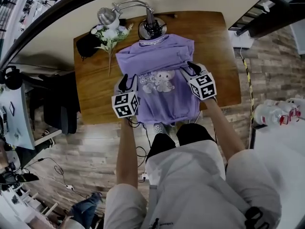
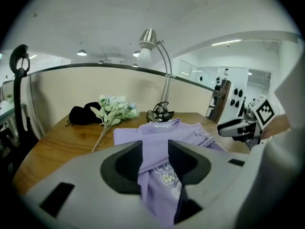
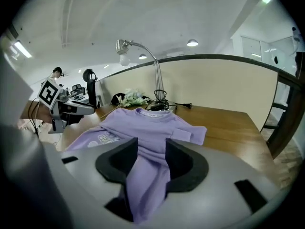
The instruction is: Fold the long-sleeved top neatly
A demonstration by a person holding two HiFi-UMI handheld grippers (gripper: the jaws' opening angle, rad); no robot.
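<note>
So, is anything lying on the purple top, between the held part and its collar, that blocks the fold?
Nothing visible does. The top is bare up to its collar. The left gripper and right gripper grip its fabric in their jaws. The lamp base stands just past the collar, the flowers beside it.

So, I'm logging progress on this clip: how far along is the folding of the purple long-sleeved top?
Done: the purple long-sleeved top lies flat on the brown wooden table, and its sleeves look already folded in over the body. In hand: the left gripper and right gripper each pinch one side of it. Left: probably the crosswise fold toward the collar.
</note>
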